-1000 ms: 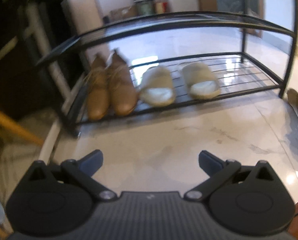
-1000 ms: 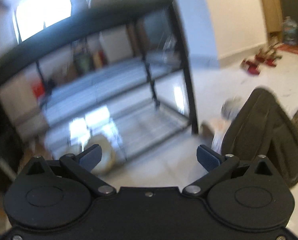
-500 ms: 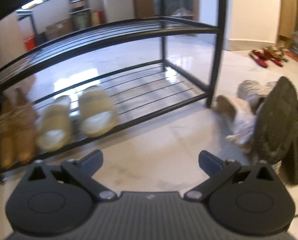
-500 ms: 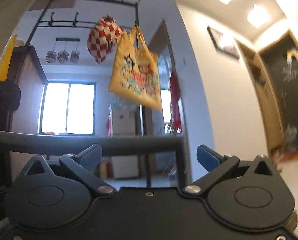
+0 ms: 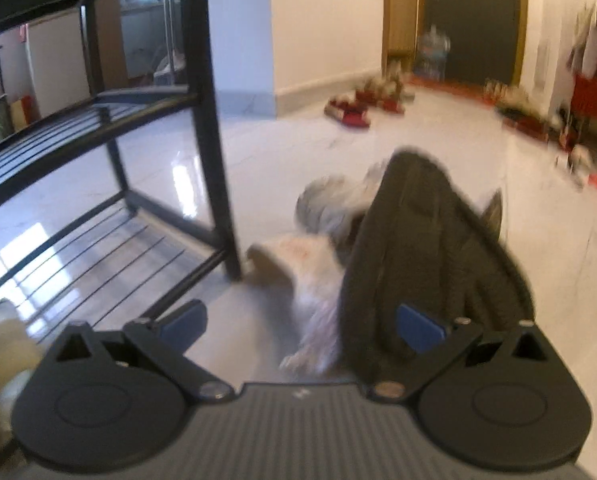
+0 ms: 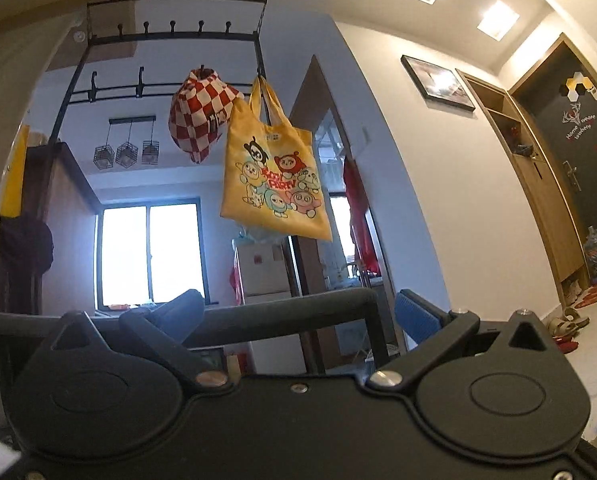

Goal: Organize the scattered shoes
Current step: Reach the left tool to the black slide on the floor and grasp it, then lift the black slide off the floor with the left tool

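Note:
In the left wrist view my left gripper (image 5: 302,324) is open and holds nothing, low over the floor. Just ahead and to its right lies a dark shoe (image 5: 430,256) with its ribbed sole turned up. A pale fluffy slipper (image 5: 310,268) and a grey one (image 5: 330,204) lie beside it on the white tiles. The black shoe rack (image 5: 210,128) stands to the left, and a cream slipper (image 5: 6,340) shows at its bottom shelf edge. My right gripper (image 6: 298,316) is open and empty, tilted up toward the rack's top rail (image 6: 258,316).
Red slippers (image 5: 348,112) and more shoes (image 5: 526,114) lie farther off on the floor near a dark door (image 5: 474,20). In the right wrist view a yellow tote bag (image 6: 274,172) and a red checked bag (image 6: 200,116) hang from coat hooks above the rack.
My left gripper has swung right, from the shoes on the rack to the dark shoe and slippers on the floor. My right gripper has tilted up from the floor to the coat hooks.

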Tool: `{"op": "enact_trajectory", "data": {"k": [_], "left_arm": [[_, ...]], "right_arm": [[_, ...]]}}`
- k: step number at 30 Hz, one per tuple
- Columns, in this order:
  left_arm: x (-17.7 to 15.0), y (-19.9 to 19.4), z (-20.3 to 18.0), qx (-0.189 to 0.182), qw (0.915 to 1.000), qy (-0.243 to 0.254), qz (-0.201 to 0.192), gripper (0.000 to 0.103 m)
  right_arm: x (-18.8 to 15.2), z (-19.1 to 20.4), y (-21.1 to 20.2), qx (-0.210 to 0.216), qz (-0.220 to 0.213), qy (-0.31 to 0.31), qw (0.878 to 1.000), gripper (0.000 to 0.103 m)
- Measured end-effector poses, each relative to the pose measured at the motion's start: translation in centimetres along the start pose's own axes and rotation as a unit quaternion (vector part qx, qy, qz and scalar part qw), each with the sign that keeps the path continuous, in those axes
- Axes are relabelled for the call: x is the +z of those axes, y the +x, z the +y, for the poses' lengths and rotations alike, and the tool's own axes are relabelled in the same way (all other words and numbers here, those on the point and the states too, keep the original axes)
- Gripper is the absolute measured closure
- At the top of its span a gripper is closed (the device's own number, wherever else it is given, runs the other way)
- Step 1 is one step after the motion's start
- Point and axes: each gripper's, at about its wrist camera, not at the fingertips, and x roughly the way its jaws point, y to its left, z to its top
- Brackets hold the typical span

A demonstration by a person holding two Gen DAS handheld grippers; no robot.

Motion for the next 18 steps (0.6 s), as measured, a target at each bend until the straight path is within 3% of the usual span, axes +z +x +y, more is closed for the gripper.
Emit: {"op": "enact_trajectory", "data": {"k": [2, 5, 9, 18], "left_arm": [[0.1, 0.9, -0.5, -0.032, 0.9989, -0.016, -0.031, 0.001], [0.0, 2.1, -1.5, -0.076, 0.9954, 0.003, -0.059, 0.001], [-0.2, 4.3, -3.2, -0.087, 0.9942, 0.048, -0.041, 0.001], [-1.3, 8.6, -3.9, -0.09, 0.9955, 0.031, -0.005, 0.001]], "right_arm": [[-0.1, -0.7, 0.6, -0.011, 0.006, 0.009, 1.0, 0.0], [-0.4, -1.3, 0.8, -0.027, 0.004, 0.019, 0.999, 0.0], [-1.2, -1.9, 1.9, -0.036, 0.025, 0.02, 0.999, 0.0], [-2.2, -2.4, 4.2, -0.054, 0.065, 0.031, 0.996, 0.0]]}}
